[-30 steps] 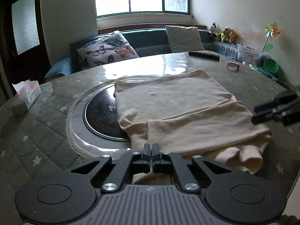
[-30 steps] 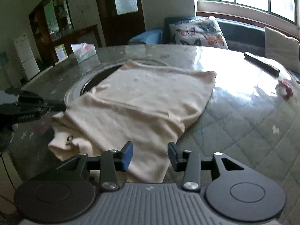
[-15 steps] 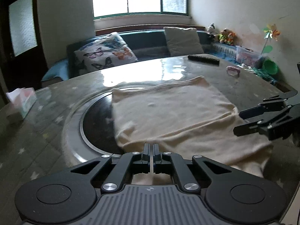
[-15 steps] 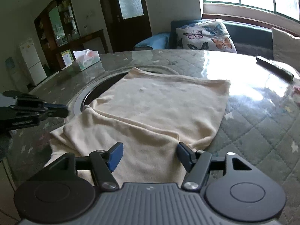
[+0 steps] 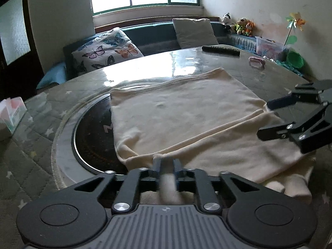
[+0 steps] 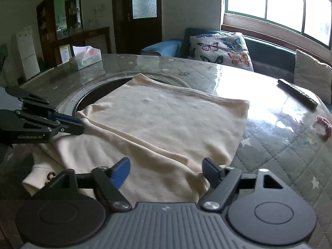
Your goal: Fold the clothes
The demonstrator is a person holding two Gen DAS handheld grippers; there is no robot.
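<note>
Left to right across the table [image 5: 68,95], we read first a tissue box [image 5: 12,114] at the far left edge, then the dark round inset [image 5: 93,137] in the table's middle, which the cream garment [image 5: 186,120] partly covers. The garment lies flat, already folded over once: a folded flap [image 5: 238,145] runs along its near side, with the flap's edge stretching left to right between the two grippers.

The left gripper [image 5: 167,164] sits at the garment's near-left corner; its jaws stand slightly apart, with a ridge of cloth lying between them (whether they press that cloth or merely straddle it, we cannot tell). The right gripper [image 6: 166,169] hovers over the near-right corner, jaws wide apart, the flap's corner touching the inner face of its right jaw and nothing held.

We judge that the coming move turns on this one relation: the garment extends away from both grippers toward the window, its near edge spanning them, each gripper nearest its own corner. Beyond lie a remote control [image 5: 221,50] and a small pink item [image 5: 257,62].
</note>
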